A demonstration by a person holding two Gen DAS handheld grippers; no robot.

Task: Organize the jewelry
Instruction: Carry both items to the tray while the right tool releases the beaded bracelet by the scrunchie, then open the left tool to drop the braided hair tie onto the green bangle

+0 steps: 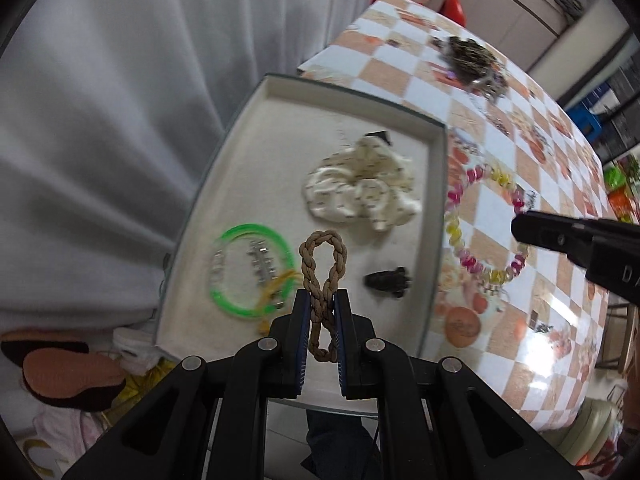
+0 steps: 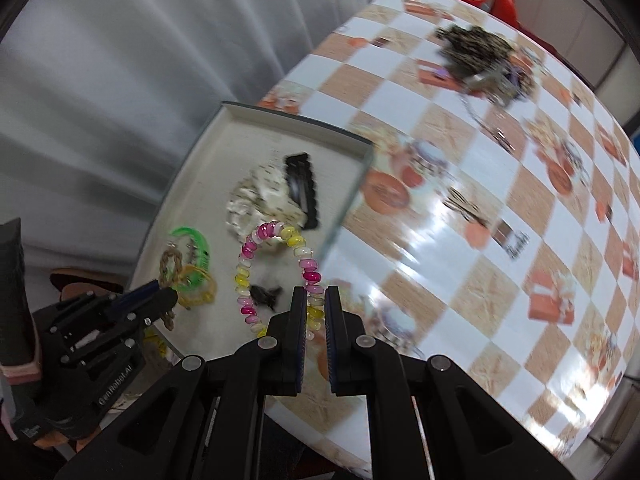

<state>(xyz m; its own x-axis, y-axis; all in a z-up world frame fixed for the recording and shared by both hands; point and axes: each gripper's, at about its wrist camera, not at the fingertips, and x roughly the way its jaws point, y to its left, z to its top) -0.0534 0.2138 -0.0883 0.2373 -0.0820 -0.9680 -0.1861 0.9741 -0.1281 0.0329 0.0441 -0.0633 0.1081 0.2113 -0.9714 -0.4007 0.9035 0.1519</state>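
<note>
My left gripper (image 1: 322, 300) is shut on a brown braided rope bracelet (image 1: 322, 256), held over the near part of the white tray (image 1: 248, 152). In the tray lie a green bangle (image 1: 250, 272), a silver clip (image 1: 262, 266), a cream scrunchie (image 1: 360, 188) and a small dark clip (image 1: 388, 282). My right gripper (image 2: 316, 300) is shut on a pink and yellow bead bracelet (image 2: 276, 276), held up near the tray's right edge (image 2: 352, 184). The bead bracelet (image 1: 484, 224) and the right gripper (image 1: 560, 236) also show in the left wrist view.
The tray sits at the left end of a table with an orange and white checked cloth (image 2: 480, 240). A dark heap of jewelry (image 2: 480, 56) lies at the far side. A black hair clip (image 2: 302, 188) lies in the tray. A grey curtain (image 1: 120, 120) hangs left.
</note>
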